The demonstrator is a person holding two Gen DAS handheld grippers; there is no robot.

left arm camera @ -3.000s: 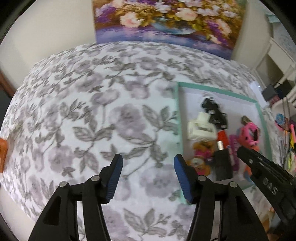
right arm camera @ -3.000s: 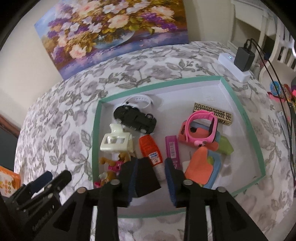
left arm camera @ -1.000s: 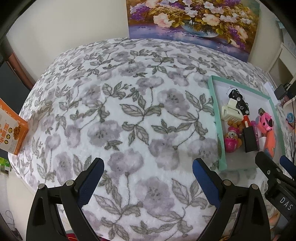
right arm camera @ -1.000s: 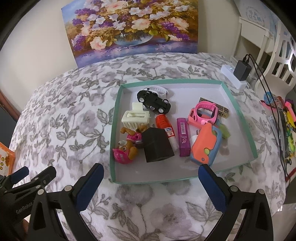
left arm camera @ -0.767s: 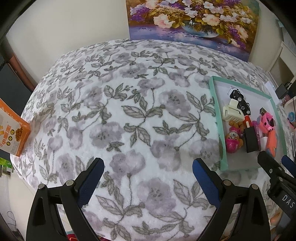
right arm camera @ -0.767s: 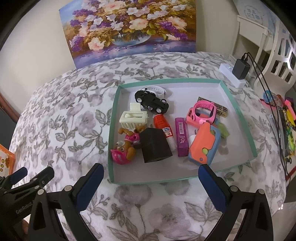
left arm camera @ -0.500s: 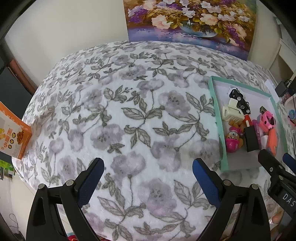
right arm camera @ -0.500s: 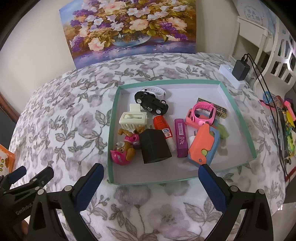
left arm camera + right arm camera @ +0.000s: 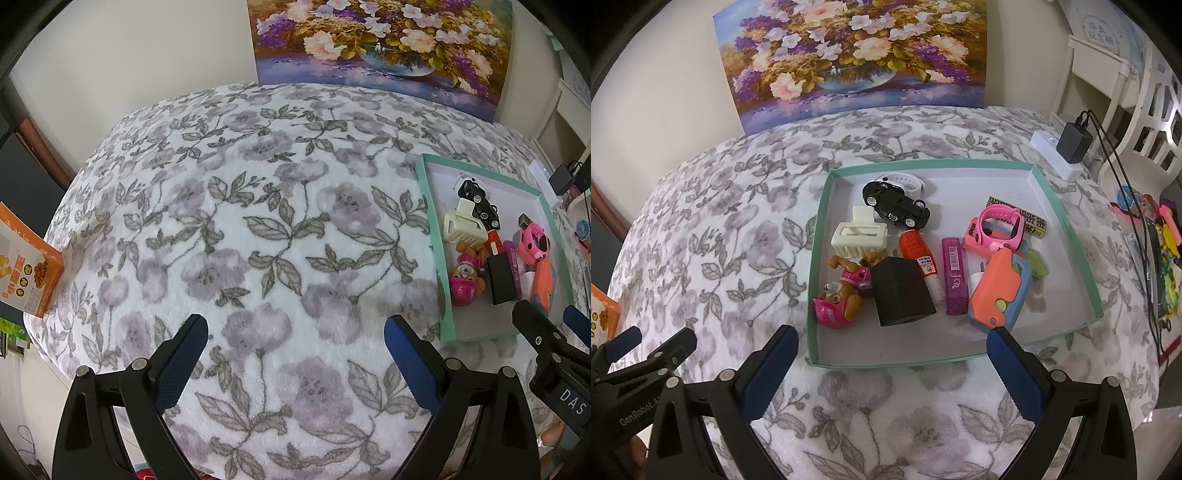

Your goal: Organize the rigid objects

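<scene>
A teal-rimmed tray (image 9: 815,258) (image 9: 439,280) lies on the floral blanket and holds several small items: a black block (image 9: 901,291) (image 9: 500,275), a black toy car (image 9: 895,205), a cream hair claw (image 9: 858,236), a pup figure (image 9: 838,301), a red glue stick (image 9: 919,258), a purple tube (image 9: 955,275), an orange-and-blue case (image 9: 999,291) and a pink watch (image 9: 997,225). My right gripper (image 9: 892,343) hovers open over the tray's near edge, holding nothing. My left gripper (image 9: 295,332) stands open above bare blanket, left of the tray.
A flower painting (image 9: 849,55) leans on the wall behind the bed. An orange box (image 9: 26,266) sits off the blanket's left edge. A white power strip with a black charger (image 9: 1071,142) and cables lies right of the tray, beside colourful clutter (image 9: 1163,251).
Three seconds ago my right gripper held the black block over the tray; it has let go, the block lies in the tray, and both grippers have opened wide and pulled back.
</scene>
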